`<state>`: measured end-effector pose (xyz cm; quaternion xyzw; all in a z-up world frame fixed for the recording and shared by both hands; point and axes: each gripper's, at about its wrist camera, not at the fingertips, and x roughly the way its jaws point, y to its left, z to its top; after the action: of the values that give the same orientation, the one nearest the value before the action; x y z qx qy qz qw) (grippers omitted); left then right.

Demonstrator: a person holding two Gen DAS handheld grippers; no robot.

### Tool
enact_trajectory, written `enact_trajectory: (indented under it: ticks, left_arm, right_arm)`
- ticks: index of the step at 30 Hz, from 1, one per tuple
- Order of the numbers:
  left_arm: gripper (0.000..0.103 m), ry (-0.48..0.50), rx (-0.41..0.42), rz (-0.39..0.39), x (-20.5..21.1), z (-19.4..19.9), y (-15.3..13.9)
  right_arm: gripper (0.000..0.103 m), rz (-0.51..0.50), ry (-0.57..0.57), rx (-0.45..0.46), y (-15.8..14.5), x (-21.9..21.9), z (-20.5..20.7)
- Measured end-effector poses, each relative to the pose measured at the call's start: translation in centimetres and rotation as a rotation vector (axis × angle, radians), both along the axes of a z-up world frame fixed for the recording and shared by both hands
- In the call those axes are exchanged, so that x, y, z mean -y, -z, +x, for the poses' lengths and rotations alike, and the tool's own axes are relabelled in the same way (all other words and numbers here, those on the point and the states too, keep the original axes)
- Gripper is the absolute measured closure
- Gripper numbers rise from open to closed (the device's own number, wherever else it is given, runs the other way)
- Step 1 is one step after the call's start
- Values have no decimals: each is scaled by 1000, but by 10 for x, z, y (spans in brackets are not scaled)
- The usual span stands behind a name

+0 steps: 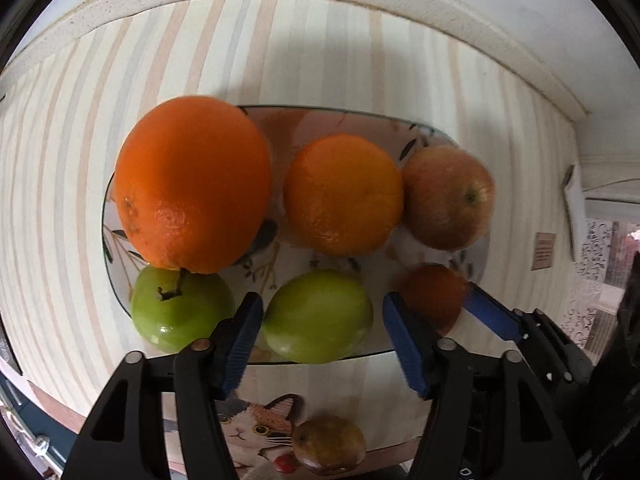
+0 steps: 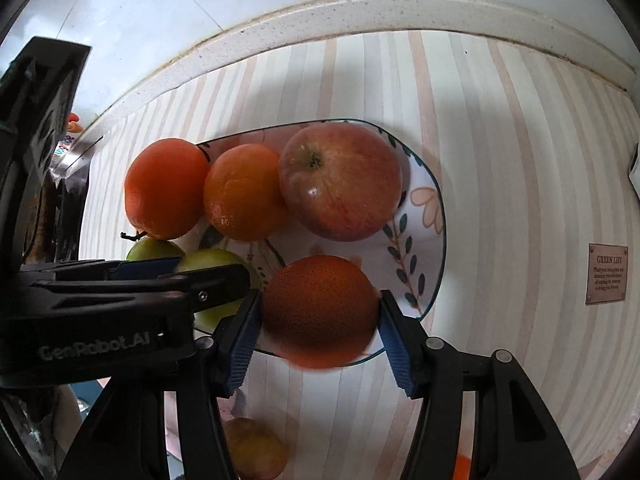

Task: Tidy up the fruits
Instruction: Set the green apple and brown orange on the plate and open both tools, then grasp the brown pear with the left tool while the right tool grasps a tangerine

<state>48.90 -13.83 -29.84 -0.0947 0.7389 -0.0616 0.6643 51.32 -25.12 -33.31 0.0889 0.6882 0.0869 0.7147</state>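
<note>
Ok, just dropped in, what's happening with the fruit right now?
A person is working two hand-held claws over a patterned plate loaded with fruit. The left claw straddles a green apple, the right claw a dark orange fruit, both near the plate's front edge. Whether the pads press either fruit is unclear. Two oranges, a red apple and another green apple also sit on the plate; a brownish fruit lies off it.

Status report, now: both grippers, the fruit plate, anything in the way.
Left gripper open around green apple. Right gripper open, dark orange fruit between pads. Plate holds six fruits. One brownish fruit off plate. Nothing blocking.
</note>
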Motion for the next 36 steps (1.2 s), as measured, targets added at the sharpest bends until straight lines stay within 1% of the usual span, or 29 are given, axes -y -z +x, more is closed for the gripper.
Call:
enact_trajectory:
  ticks: [2, 3, 4, 5, 7, 10, 13, 17, 21, 27, 36]
  left_arm:
    - [31, -6, 28, 3, -2, 0, -9]
    - [23, -5, 38, 4, -2, -1, -12]
    - [19, -4, 51, 5, -3, -2, -17]
    - [19, -3, 58, 9, -4, -3, -19]
    - [19, -2, 79, 35, -7, -6, -27]
    - [19, -2, 107, 66, -13, -15, -37]
    - [19, -1, 136, 97, -24, -24, -48]
    - [19, -13, 166, 124, -35, -35, -57]
    - [19, -26, 198, 133, -43, -53, -68]
    - [19, -42, 270, 150, -49, -81, -93]
    - [19, -44, 375, 151, -51, -125, -132]
  right_arm:
    - [24, 3, 12, -8, -3, 5, 0]
    - [21, 11, 17, -14, -5, 7, 1]
    - [17, 12, 27, -20, -7, 10, 0]
    - [12, 6, 30, -22, -9, 12, 0]
    - [9, -19, 33, -20, -15, 17, -2]
    - [9, -34, 40, -18, -24, 21, -7]
    - [7, -61, 41, 2, -36, 23, -14]
    - [7, -71, 44, 25, -52, 25, -23]
    - [7, -63, 46, 49, -65, 22, -32]
    - [7, -75, 33, 118, -96, 15, -51]
    - [7, -92, 26, 230, -150, 5, -87]
